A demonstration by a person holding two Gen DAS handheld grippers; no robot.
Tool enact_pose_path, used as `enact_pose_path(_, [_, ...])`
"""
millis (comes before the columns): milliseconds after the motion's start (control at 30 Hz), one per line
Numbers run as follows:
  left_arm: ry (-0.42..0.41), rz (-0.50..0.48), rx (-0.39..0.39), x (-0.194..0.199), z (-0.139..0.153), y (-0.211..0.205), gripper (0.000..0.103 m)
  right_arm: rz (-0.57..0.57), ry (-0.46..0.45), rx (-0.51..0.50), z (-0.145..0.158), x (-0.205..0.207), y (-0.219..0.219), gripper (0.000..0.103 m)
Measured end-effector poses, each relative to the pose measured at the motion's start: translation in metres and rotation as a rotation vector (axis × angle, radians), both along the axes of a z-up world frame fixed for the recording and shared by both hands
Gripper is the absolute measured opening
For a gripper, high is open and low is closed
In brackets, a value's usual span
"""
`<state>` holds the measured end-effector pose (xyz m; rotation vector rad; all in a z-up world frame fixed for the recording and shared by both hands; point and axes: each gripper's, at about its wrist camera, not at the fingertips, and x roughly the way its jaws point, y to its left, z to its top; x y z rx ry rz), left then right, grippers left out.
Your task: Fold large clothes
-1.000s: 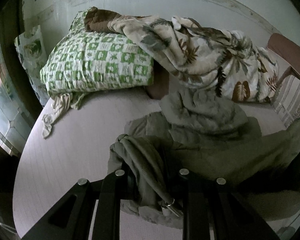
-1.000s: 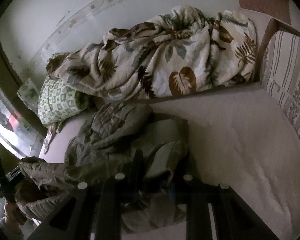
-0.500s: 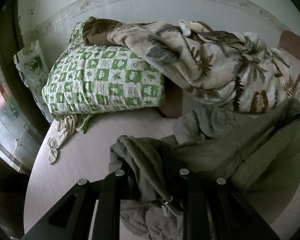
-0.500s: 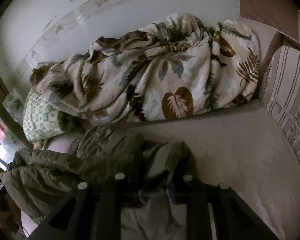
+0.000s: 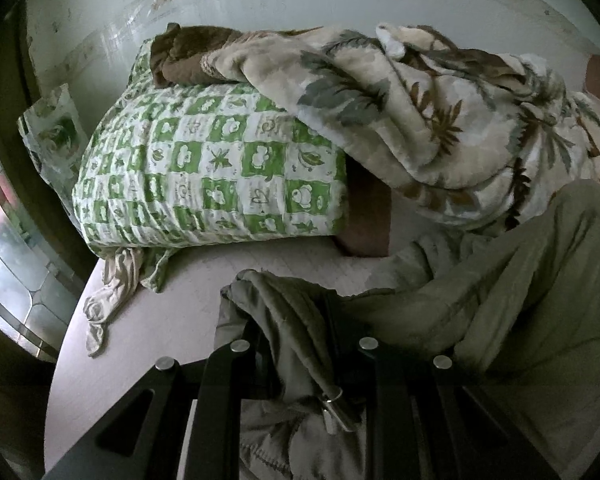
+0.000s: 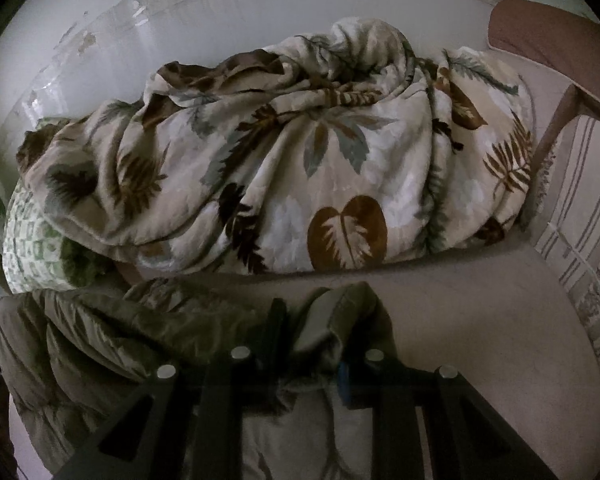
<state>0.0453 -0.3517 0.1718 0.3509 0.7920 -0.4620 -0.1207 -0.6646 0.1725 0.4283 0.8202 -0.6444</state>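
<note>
Olive-green jacket [image 5: 520, 280], a large quilted garment, hangs stretched between the two grippers above the pale bed surface [image 5: 148, 360], and part of it rests on the bed. In the left wrist view it spreads from the bottom centre up to the right edge; in the right wrist view the same jacket [image 6: 100, 332] fills the lower left part.

Behind the jacket, a big leaf-print blanket [image 6: 300, 168] in cream, brown and grey lies in a heap along the white wall [image 6: 220, 20]. One end of the blanket lies on top of a green-and-white checked pillow [image 5: 212, 172], which stands near the left end of the bed. A striped cushion [image 6: 572, 220] is at the right side of the bed.

The left gripper [image 5: 300, 340] is closed tightly on a bunch of the jacket fabric; the fingers are almost together with cloth between them. The right gripper [image 6: 312, 336] is closed narrowly on another folded edge of the jacket.

A small metal zipper pull [image 5: 336, 412] hangs from the fabric just below the left gripper's fingers.
</note>
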Motion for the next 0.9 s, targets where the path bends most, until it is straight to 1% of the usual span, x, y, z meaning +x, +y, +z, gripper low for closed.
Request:
enact_pose_path(167, [0.010,0.018,0.034,0.015,-0.031,-0.016,0.021,-0.016,0.021,0.012,-0.022,0.018,-0.011,0.022])
enact_pose_path(400, [0.029,0.017,0.098,0.028,-0.075,-0.033,0.022,-0.026,0.093,0.046,-0.073,0.038,-0.023,0.022])
enact_pose_path(567, [0.057,0.017,0.127,0.034,-0.100,-0.040,0.023,-0.023,0.133,0.072,-0.099,0.046,-0.028,0.023])
enact_pose_path(667, [0.054,0.016,0.147,0.032,-0.108,-0.043,0.024,-0.021,0.138,0.092,-0.109,0.047,-0.029,0.024])
enact_pose_path(733, [0.054,0.016,0.146,0.032,-0.107,-0.041,0.024,-0.017,0.139,0.101,-0.109,0.046,-0.028,0.024])
enact_pose_path(900, [0.098,0.013,0.086,0.035,-0.099,-0.032,0.026,-0.021,0.137,0.120,-0.100,0.041,-0.029,0.026])
